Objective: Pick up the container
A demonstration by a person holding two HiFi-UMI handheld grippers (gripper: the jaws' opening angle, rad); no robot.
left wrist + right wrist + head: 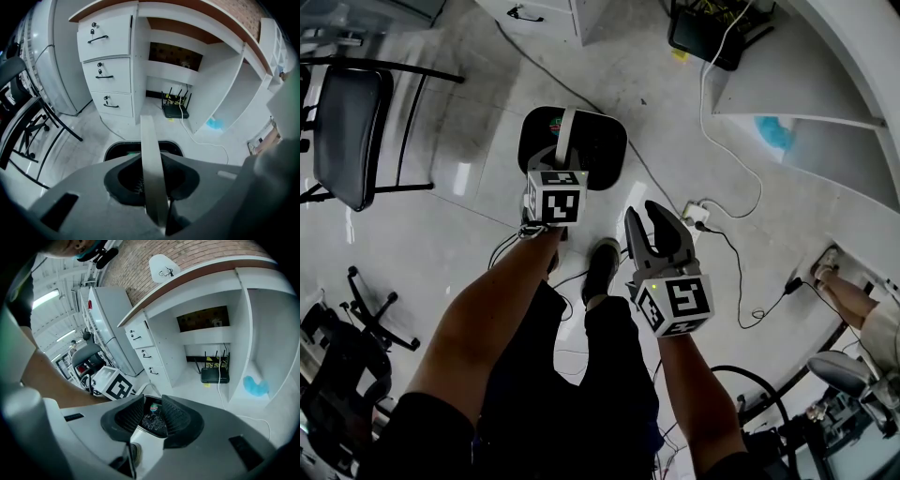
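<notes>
— Where is the container [598,148]?

— We see it down by the floor [478,84], just ahead of our shoe [602,267]. It is black, and its gray handle [565,131] stands up over it.

— What is our left gripper [556,157] doing?

— It squeezes the handle. The gray strip runs right between its jaws.

— And our right gripper [654,223]?

— Its jaws are apart with nothing in them. It hangs beside the container, not touching it.
</notes>
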